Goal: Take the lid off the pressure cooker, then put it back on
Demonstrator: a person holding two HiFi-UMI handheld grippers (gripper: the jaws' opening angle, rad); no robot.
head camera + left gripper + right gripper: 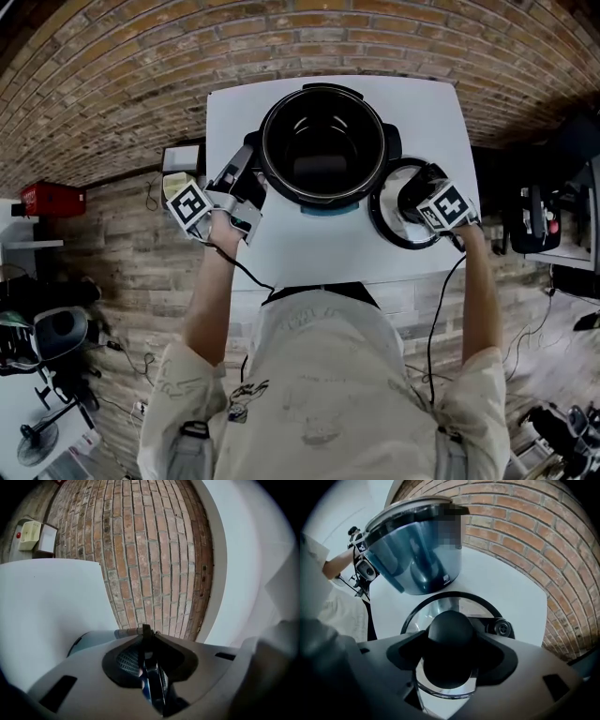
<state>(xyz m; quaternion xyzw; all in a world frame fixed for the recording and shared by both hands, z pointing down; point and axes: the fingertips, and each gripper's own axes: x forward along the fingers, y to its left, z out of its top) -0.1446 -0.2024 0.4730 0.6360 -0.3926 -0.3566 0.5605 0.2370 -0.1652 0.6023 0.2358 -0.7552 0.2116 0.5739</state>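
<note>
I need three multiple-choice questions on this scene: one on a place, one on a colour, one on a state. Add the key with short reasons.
1. Where does the lid lie?
A) on the table, right of the cooker
B) on top of it
C) on the floor
2. What colour is the table?
A) green
B) red
C) white
3. The cooker is:
A) closed
B) open
C) tipped over
Key: 1 A, the lid lies flat beside the cooker; 2 C, the tabletop is plain white; 3 B, its black inside shows from above.

No legible text; tiny logo [446, 577] on the pressure cooker [412, 550] unreadable.
</note>
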